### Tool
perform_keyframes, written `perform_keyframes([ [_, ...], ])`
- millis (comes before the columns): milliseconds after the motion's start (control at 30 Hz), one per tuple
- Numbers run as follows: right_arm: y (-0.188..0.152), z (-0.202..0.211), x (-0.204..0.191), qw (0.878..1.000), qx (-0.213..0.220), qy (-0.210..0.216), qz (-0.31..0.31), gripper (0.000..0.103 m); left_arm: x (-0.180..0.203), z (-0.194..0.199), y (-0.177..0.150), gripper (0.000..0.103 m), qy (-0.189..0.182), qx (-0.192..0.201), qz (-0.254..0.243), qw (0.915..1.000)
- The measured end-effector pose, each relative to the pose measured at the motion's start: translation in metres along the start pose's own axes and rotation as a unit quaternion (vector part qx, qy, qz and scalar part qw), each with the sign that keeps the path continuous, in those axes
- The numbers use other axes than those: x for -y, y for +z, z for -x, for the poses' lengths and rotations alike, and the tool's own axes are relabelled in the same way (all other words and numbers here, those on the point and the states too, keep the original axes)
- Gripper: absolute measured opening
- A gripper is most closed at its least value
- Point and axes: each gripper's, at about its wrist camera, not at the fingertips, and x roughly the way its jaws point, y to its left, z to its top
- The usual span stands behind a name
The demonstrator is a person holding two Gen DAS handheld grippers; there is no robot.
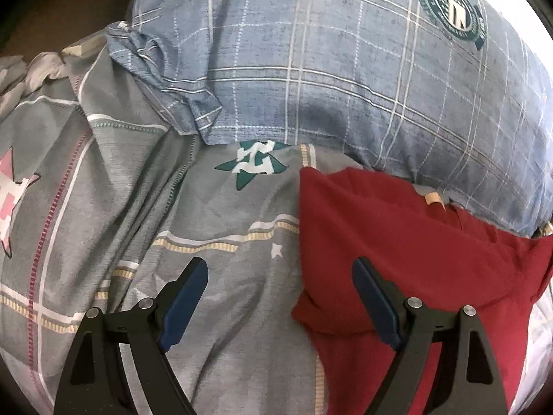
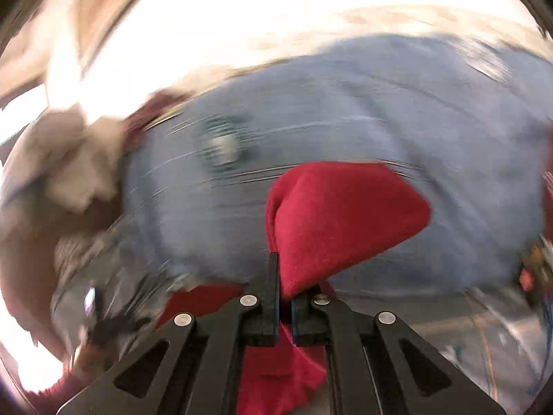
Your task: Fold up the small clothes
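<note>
Right wrist view, blurred: right gripper [image 2: 284,297] fingers clamped on a fold of the red garment [image 2: 342,214], lifted in front of the blue plaid pillow [image 2: 397,110]; left gripper [image 1: 281,297] fingers wide, empty, over the grey bedsheet [image 1: 224,228], the garment's edge just below that pillow.

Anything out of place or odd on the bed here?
Nothing damaged or spilled. The bedsheet is rumpled beside the red garment, and the pillow overlaps the garment's far edge. The right wrist view is motion-blurred.
</note>
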Motion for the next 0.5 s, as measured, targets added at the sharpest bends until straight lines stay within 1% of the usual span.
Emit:
perform_keyframes([
  [33,0.002,-0.008,-0.025,0.998,-0.012,0.037,0.041,0.003,-0.002,0.001,0.001,0.086,-0.001,0.001,0.004,1.0],
  [100,-0.002,-0.025,-0.062,0.991,-0.034,0.083,0.098,0.003,-0.008,0.005,0.003,0.086,-0.004,0.005,0.014,0.9999],
  [133,-0.004,-0.04,-0.087,0.983,-0.054,0.111,0.135,0.003,-0.012,0.007,0.005,0.086,-0.003,0.01,0.019,0.9998],
  [200,-0.012,-0.073,-0.12,0.97,-0.086,0.139,0.179,0.004,-0.021,0.012,0.007,0.086,0.0,0.02,0.031,0.9993],
  [267,-0.025,-0.113,-0.147,0.959,-0.126,0.156,0.202,0.004,-0.031,0.015,0.009,0.086,0.007,0.028,0.048,0.9984],
  [300,-0.032,-0.139,-0.158,0.952,-0.15,0.166,0.207,0.004,-0.035,0.015,0.01,0.086,0.007,0.03,0.058,0.9979],
  [333,-0.04,-0.168,-0.168,0.945,-0.179,0.178,0.209,0.004,-0.039,0.015,0.01,0.086,0.006,0.031,0.067,0.9972],
  [367,-0.05,-0.187,-0.173,0.939,-0.201,0.184,0.21,0.004,-0.04,0.013,0.011,0.086,0.007,0.03,0.072,0.9969],
  [400,-0.059,-0.212,-0.179,0.936,-0.22,0.173,0.215,0.005,-0.04,0.011,0.011,0.086,0.009,0.027,0.072,0.997],
  [433,-0.072,-0.236,-0.184,0.937,-0.228,0.144,0.221,0.01,-0.039,0.008,0.012,0.086,0.012,0.024,0.068,0.9973],
  [467,-0.083,-0.261,-0.186,0.94,-0.233,0.1,0.229,0.024,-0.038,0.006,0.013,0.086,0.013,0.022,0.064,0.9976],
  [500,-0.092,-0.282,-0.184,0.942,-0.239,0.057,0.227,0.034,-0.036,0.005,0.013,0.086,0.013,0.019,0.061,0.9979],
])
